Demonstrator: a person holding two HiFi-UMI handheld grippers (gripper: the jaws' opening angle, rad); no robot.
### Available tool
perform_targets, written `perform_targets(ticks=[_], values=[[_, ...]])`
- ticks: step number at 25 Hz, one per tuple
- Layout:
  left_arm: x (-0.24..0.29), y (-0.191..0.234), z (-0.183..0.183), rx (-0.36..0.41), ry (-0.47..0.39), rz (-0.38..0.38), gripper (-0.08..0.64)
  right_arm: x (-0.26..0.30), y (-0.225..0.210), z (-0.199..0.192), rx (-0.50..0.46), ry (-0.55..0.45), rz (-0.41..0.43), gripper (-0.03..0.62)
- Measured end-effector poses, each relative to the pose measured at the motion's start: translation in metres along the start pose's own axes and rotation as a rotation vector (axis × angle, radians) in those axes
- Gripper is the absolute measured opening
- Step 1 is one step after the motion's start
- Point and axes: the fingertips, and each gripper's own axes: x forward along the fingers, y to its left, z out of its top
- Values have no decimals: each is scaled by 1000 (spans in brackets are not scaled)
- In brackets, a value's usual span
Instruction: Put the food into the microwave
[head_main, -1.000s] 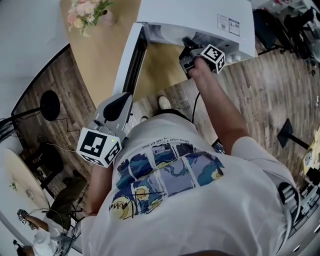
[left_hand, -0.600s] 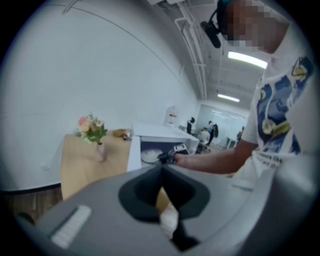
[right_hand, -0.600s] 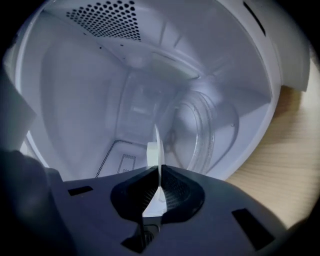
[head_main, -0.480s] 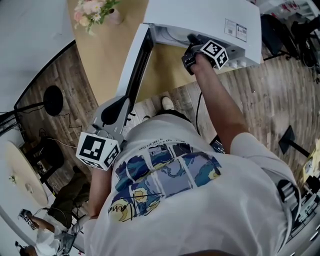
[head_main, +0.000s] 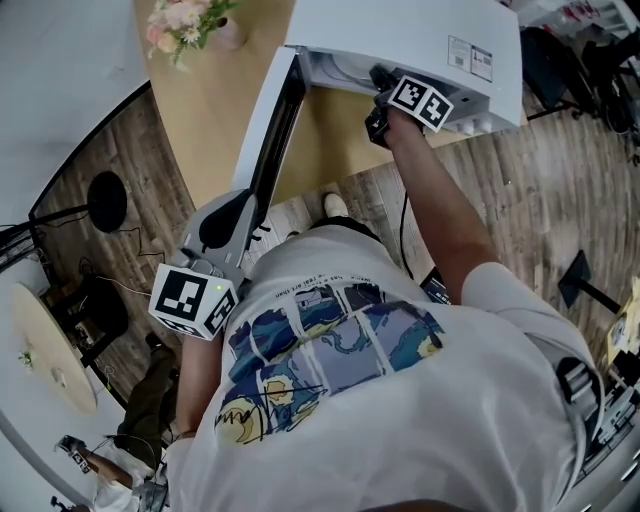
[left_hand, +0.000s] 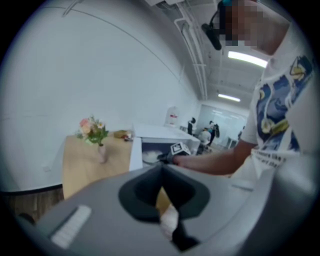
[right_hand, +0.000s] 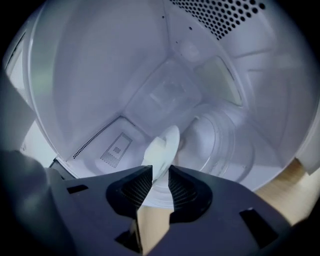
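Observation:
The white microwave (head_main: 400, 35) stands on a wooden table, its door (head_main: 268, 130) swung open to the left. My right gripper (head_main: 380, 75) reaches into the cavity. In the right gripper view its jaws (right_hand: 160, 175) are opening, with the rim of a white plate (right_hand: 164, 147) still between the tips and a gap showing beside it. The plate stands tilted over the glass turntable (right_hand: 225, 145). What food is on it I cannot see. My left gripper (head_main: 243, 197) hangs by my waist, pointing at the door, jaws (left_hand: 162, 170) shut and empty.
A vase of pink flowers (head_main: 185, 22) stands on the wooden table (head_main: 210, 110) left of the microwave. On the wood floor are a black round stand base (head_main: 105, 205), a round white table (head_main: 45, 360) and cables at left. My shoe (head_main: 330, 205) is near the table edge.
The right gripper has rolled about its own axis inside the microwave mouth, its marker cube now turned flatter toward me. The left gripper stays where it was.

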Motion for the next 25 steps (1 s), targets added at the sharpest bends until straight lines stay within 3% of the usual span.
perform_targets(ticks=[5, 8, 15, 25], values=[[1, -2, 0, 3, 3, -8, 9, 1, 8, -10, -150, 85, 14, 181], [1, -2, 0, 1, 3, -12, 9, 0, 14, -16, -247, 138, 22, 201], [-1, -3, -2, 1, -4, -14, 9, -2, 16, -31, -490, 259, -13, 221], [-7, -2, -3, -8, -18, -16, 9, -8, 10, -41, -667, 360, -104, 221]])
